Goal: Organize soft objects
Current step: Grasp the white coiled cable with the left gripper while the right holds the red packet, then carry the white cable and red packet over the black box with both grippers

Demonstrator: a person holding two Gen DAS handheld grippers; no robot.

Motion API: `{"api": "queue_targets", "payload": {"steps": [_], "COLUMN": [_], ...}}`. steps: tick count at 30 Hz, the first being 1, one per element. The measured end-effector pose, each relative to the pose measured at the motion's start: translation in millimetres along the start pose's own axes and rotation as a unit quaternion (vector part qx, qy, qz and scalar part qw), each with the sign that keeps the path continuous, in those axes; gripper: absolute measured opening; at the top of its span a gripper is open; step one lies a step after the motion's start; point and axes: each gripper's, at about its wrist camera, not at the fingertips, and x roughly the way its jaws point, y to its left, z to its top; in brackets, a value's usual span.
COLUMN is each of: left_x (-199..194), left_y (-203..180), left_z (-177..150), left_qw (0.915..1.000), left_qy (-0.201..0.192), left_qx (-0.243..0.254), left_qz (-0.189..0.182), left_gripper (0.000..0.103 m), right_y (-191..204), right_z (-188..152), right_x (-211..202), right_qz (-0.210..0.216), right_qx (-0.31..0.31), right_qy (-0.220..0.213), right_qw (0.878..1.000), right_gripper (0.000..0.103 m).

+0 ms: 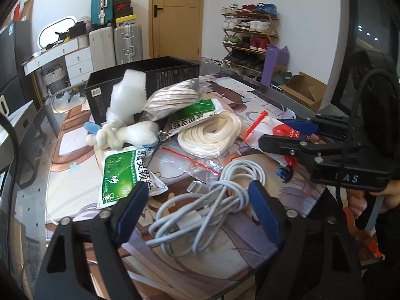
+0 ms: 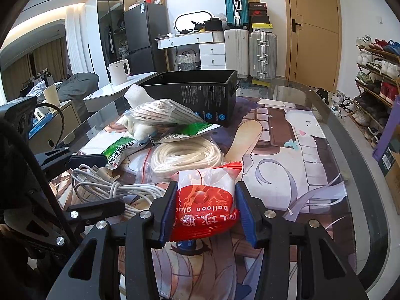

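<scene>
My left gripper (image 1: 200, 207) is open, its blue pads on either side of a coiled white charging cable (image 1: 207, 205) on the printed mat. My right gripper (image 2: 205, 215) has its jaws around a red and white balloon glue packet (image 2: 205, 200); the pads touch its sides. In the left wrist view the right gripper (image 1: 295, 135) sits at the right over the packet (image 1: 282, 131). A pile lies behind: a bagged cream rope (image 1: 212, 132), two green sachets (image 1: 125, 172), a white plush toy (image 1: 125, 132), white foam (image 1: 130, 92) and a bagged cloth (image 1: 172, 97).
An open black box (image 2: 197, 92) stands at the back of the round glass table (image 2: 350, 135). An empty zip bag (image 1: 190, 160) lies under the rope. A red comb (image 1: 252, 125) lies by the packet. Suitcases, a shoe rack and a door stand beyond.
</scene>
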Motion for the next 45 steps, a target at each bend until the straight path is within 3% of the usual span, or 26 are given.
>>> {"api": "queue_targets", "payload": {"steps": [4, 6, 8, 11, 29, 45], "left_x": [-1.7, -1.7, -1.7, -0.5, -33.8, -58.2], "left_y": [-0.7, -0.7, -1.6, -3.0, 16.4, 49.9], "left_z": [-1.7, -1.7, -1.8, -3.2, 6.8, 42.2], "left_qw": [1.0, 0.9999, 0.9998, 0.9991, 0.9983, 0.9944], "left_qy": [0.002, 0.002, 0.003, 0.009, -0.044, -0.09], "left_qx": [0.006, 0.007, 0.009, 0.009, -0.025, -0.055], "left_qz": [-0.005, -0.012, -0.018, -0.041, -0.028, 0.007], "left_gripper": [0.076, 0.064, 0.061, 0.032, 0.031, 0.031], "right_y": [-0.3, -0.4, -0.6, -0.6, 15.6, 23.6], "right_z": [0.1, 0.0, -0.3, -0.4, 12.8, 56.3], "right_x": [0.7, 0.5, 1.7, 1.5, -17.5, -31.6], "right_qz": [0.0, 0.001, 0.002, 0.002, 0.021, 0.043], "right_qx": [-0.001, -0.001, -0.001, -0.002, -0.017, -0.029], "right_qy": [0.0, 0.001, 0.001, 0.0, -0.034, -0.057], "right_qw": [1.0, 1.0, 1.0, 1.0, 0.999, 0.997], "right_gripper": [0.046, 0.046, 0.046, 0.046, 0.046, 0.046]}}
